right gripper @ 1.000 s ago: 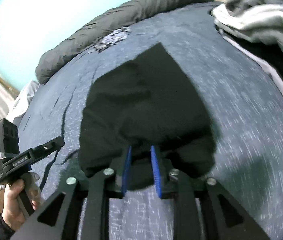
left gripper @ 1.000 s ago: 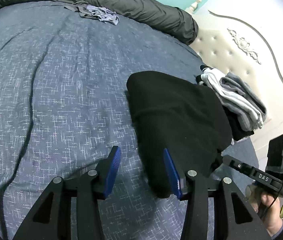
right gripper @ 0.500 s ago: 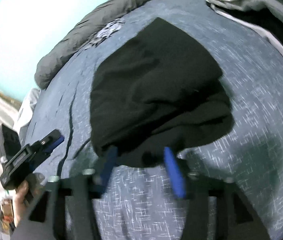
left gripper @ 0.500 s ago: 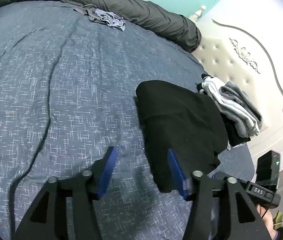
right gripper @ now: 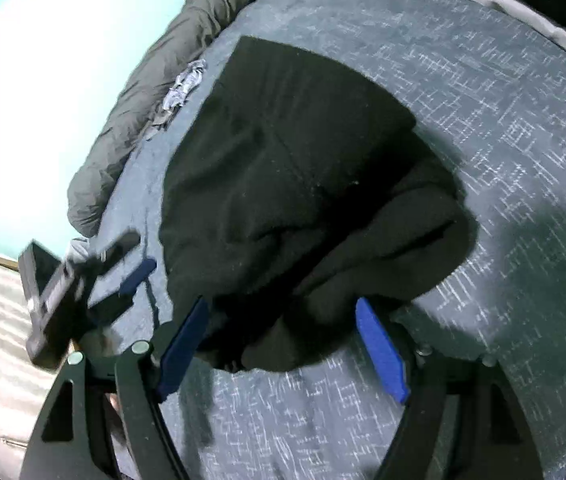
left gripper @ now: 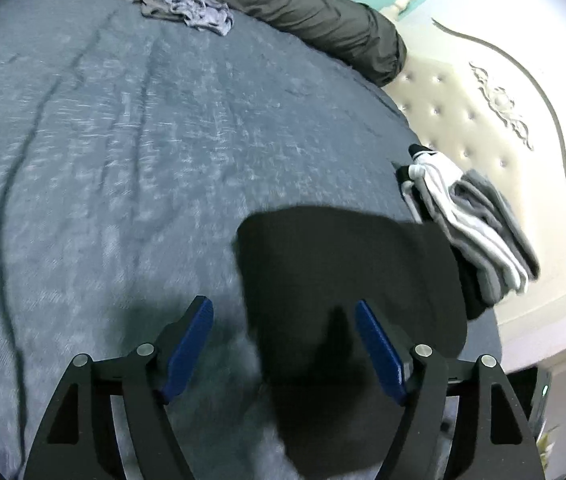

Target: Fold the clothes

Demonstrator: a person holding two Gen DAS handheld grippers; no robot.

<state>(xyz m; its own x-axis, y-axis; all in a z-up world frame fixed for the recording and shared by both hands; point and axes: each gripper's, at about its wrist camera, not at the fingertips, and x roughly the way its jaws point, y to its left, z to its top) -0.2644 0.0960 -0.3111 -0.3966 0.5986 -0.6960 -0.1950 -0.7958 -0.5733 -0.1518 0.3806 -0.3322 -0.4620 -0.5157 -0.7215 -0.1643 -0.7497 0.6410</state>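
opening wide, both grippers' fingers (left gripper: 187, 344) (right gripper: 379, 344) straddling black garment (right gripper: 303, 168), unpinched

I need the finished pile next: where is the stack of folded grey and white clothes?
Left wrist view, right side: the stack lies by the headboard, just beyond the black garment.

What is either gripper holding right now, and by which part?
Nothing. Both the left gripper and right gripper have jaws opening, pads clear of the black garment, which lies loose on the bed.
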